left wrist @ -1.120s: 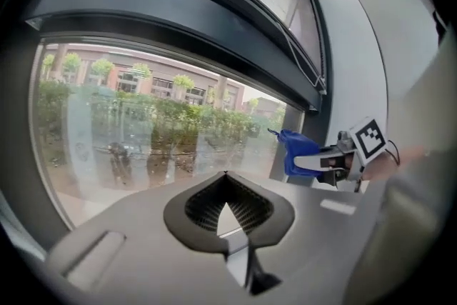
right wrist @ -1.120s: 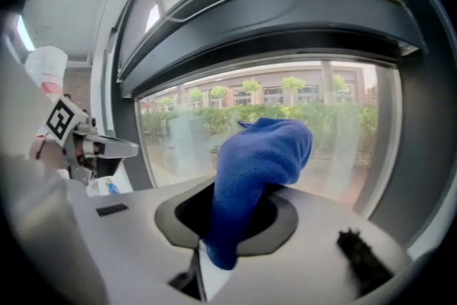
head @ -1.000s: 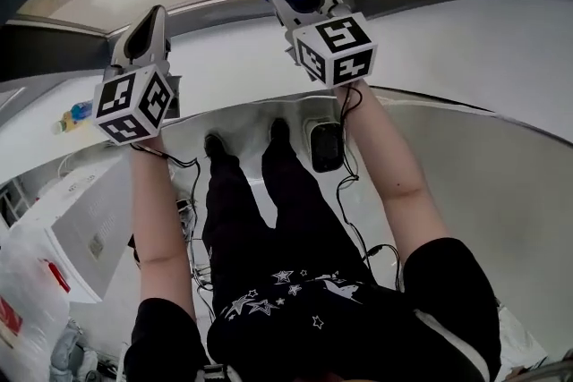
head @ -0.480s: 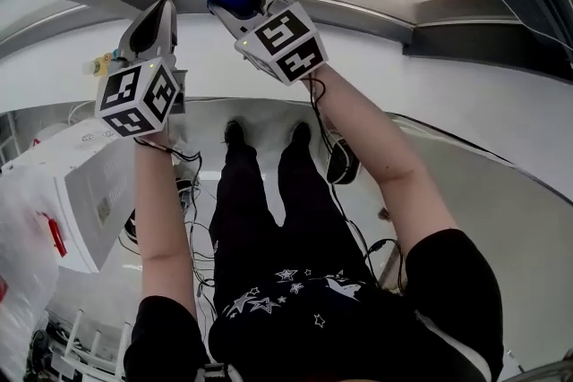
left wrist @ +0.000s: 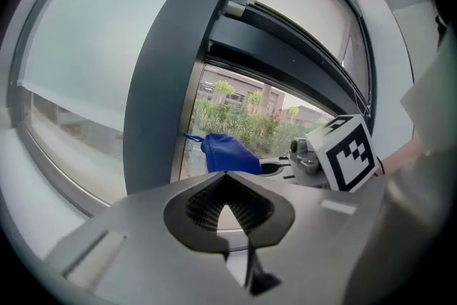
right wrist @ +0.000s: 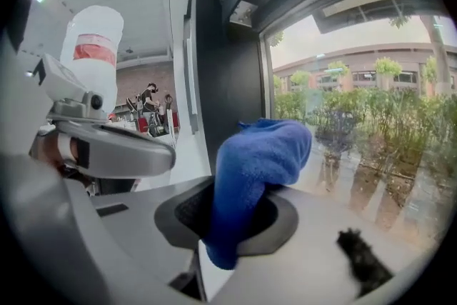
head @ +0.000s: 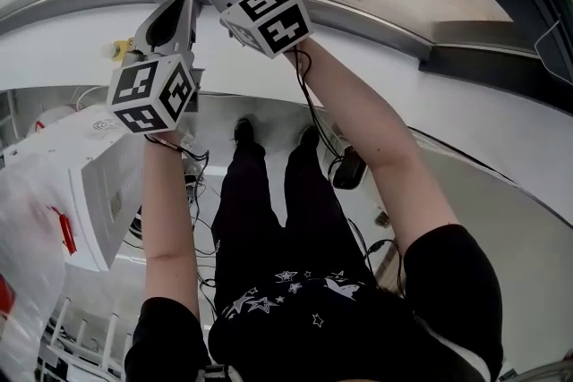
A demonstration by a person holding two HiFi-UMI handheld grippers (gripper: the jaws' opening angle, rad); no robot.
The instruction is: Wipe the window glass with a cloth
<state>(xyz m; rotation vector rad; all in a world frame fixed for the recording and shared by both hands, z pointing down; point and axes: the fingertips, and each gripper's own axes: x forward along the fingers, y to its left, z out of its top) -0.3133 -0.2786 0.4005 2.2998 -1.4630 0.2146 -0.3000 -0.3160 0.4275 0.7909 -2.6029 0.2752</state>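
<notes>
Blue cloth (right wrist: 258,157) held up at the window glass (right wrist: 364,132)
It is pinched in the right gripper (right wrist: 230,221), bunched end toward the pane just ahead; the left gripper (left wrist: 228,205) is kept alongside, jaws pressed together, empty.

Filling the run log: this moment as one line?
right tool: shut on blue cloth | cloth: raised near window glass, contact unclear | left tool: shut, empty

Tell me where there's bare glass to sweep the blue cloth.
Free: the clear window glass right of the bunched blue cloth, bare to the view's edge. Crowded: its left, where the dark grey window post and the grey left gripper sit close.
</notes>
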